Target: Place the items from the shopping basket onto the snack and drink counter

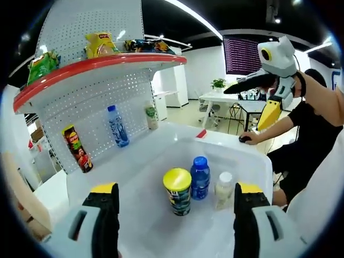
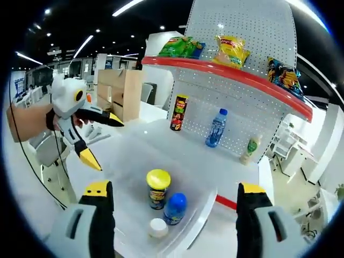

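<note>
A white pegboard shelf unit (image 1: pixel 97 97) is standing on the white tabletop (image 1: pixel 161 140), carrying snack bags up top. The clear shopping basket (image 2: pixel 134 161) is sitting on the tabletop, holding a yellow-lidded can (image 2: pixel 158 188), a blue-capped bottle (image 2: pixel 175 207) and a white-capped bottle (image 2: pixel 158 228). Both the left tongs (image 1: pixel 177 200) and right tongs (image 2: pixel 174 200) are hovering released, grasping nothing.
</note>
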`<state>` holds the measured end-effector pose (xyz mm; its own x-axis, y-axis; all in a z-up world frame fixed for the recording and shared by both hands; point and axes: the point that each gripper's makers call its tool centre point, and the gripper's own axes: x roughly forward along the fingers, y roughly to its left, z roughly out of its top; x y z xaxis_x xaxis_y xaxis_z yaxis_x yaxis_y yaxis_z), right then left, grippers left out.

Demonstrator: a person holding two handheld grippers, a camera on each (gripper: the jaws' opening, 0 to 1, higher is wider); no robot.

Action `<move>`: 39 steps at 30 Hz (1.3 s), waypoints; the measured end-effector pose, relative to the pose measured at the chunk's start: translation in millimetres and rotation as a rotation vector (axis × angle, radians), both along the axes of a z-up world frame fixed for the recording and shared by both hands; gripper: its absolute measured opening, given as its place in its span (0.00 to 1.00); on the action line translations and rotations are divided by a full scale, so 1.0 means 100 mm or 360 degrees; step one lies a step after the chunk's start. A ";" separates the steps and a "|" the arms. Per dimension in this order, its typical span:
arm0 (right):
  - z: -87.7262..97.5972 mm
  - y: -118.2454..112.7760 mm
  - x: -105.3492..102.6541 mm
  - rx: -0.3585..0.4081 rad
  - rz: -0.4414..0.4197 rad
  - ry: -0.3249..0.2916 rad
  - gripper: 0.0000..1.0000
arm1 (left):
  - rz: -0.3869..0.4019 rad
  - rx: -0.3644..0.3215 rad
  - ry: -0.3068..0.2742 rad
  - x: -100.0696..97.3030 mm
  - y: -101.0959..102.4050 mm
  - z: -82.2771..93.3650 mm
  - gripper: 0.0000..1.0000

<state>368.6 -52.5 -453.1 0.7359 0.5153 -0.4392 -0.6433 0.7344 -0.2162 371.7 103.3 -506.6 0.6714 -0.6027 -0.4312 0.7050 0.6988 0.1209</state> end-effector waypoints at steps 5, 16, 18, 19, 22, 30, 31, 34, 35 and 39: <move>-0.05 -0.06 -0.09 0.0004 -0.0027 0.0013 0.94 | -0.0021 0.0011 0.0044 0.05 -0.07 -0.14 0.91; -0.21 -0.19 -0.16 -0.0002 -0.0080 0.0065 0.93 | -0.0063 0.0068 0.0139 0.13 -0.12 -0.41 0.92; -0.24 -0.18 -0.18 -0.0010 -0.0079 0.0073 0.93 | -0.0070 0.0080 0.0153 0.15 -0.12 -0.45 0.92; -0.26 -0.18 -0.18 -0.0017 -0.0078 0.0079 0.93 | -0.0074 0.0083 0.0160 0.16 -0.13 -0.48 0.92; -0.31 -0.17 -0.19 -0.0024 -0.0077 0.0097 0.92 | -0.0081 0.0094 0.0181 0.18 -0.13 -0.54 0.92; -0.39 -0.15 -0.20 -0.0057 -0.0067 0.0125 0.92 | -0.0108 0.0134 0.0288 0.24 -0.13 -0.77 0.94; -0.41 -0.16 -0.20 -0.0074 -0.0065 0.0124 0.92 | -0.0112 0.0147 0.0306 0.25 -0.13 -0.81 0.94; -0.44 -0.21 -0.20 -0.0139 -0.0071 0.0111 0.93 | -0.0136 0.0159 0.0305 0.26 -0.15 -0.85 0.94; -0.44 -0.22 -0.21 -0.0141 -0.0069 0.0112 0.93 | -0.0142 0.0162 0.0312 0.27 -0.15 -0.87 0.94; -0.49 -0.25 -0.22 -0.0143 -0.0075 0.0140 0.92 | -0.0149 0.0191 0.0343 0.30 -0.16 -0.96 0.94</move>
<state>346.6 -77.2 -501.8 0.7149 0.4369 -0.5459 -0.6281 0.7443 -0.2269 402.0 87.0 -602.4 0.5000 -0.5938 -0.6304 0.7845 0.6189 0.0393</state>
